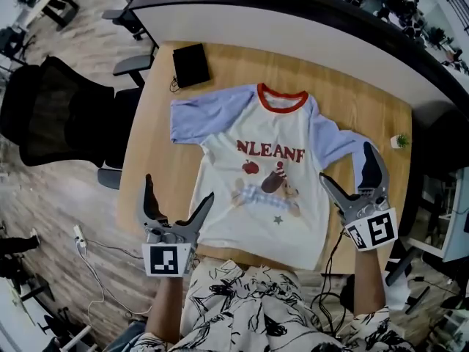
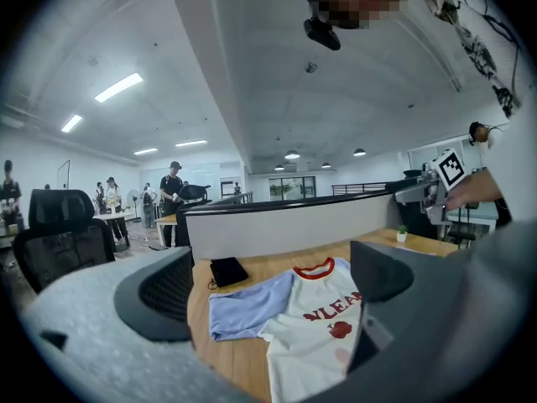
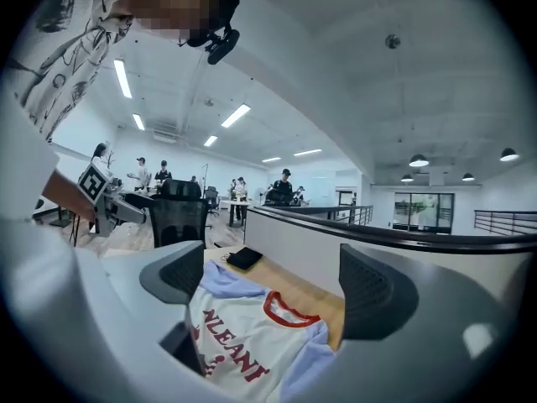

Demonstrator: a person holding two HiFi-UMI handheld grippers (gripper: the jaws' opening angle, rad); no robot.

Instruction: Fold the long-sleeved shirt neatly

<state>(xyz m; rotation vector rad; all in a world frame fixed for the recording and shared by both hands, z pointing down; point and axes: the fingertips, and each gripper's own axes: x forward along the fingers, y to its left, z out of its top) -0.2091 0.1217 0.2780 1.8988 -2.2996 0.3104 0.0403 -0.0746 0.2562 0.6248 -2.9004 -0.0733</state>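
Patterned clothing [image 1: 249, 306] on the person filled the bottom of the head view, and just past it the left tongs [image 1: 179, 189] and right tongs [image 1: 344, 163] were both held with jaws wide apart and nothing between them. Between them the long-sleeved shirt [image 1: 271, 174] lay flat and face up on the wooden table [image 1: 220, 61], red collar at the far side, pale blue sleeves spread outward. A black case [image 1: 191, 64] lay near the far left corner, apart from the shirt.
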